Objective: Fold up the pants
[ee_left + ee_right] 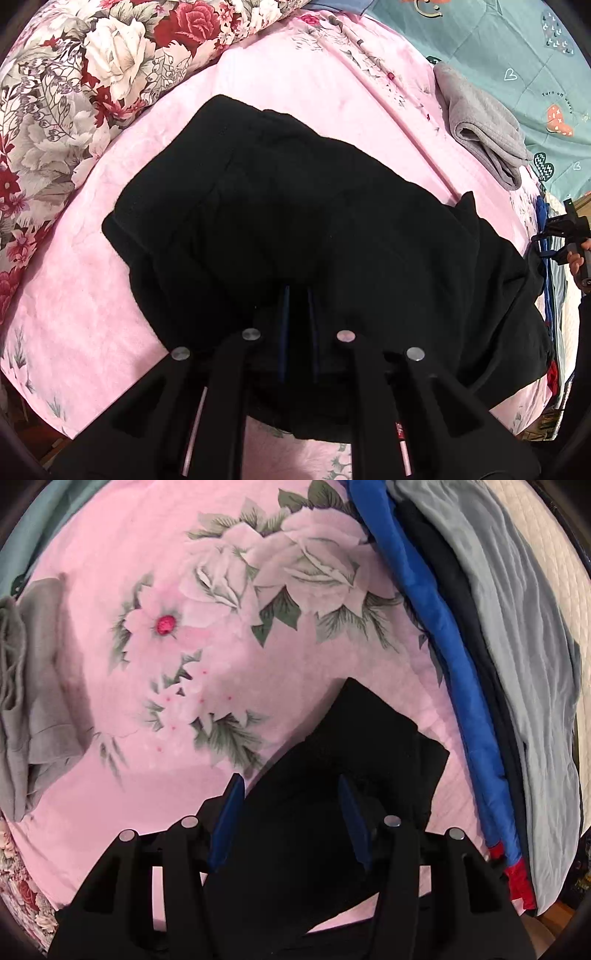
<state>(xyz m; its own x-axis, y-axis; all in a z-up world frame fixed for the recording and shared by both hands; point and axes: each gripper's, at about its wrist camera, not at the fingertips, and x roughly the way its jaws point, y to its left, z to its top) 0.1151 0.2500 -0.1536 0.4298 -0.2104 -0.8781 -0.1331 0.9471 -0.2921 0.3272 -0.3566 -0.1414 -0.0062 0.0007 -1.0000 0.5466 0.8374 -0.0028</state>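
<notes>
The black pants lie spread on the pink floral blanket, waistband toward the far left. My left gripper is nearly closed, its blue pads pinching a fold of the black fabric at the near edge. In the right wrist view a black end of the pants lies between the fingers of my right gripper, whose blue pads stand wide apart around the cloth without pinching it. The right gripper also shows at the far right of the left wrist view.
A folded grey garment lies on the blanket beyond the pants; it also shows at left in the right wrist view. A floral quilt is bunched at left. Blue, dark and grey clothes are piled at right.
</notes>
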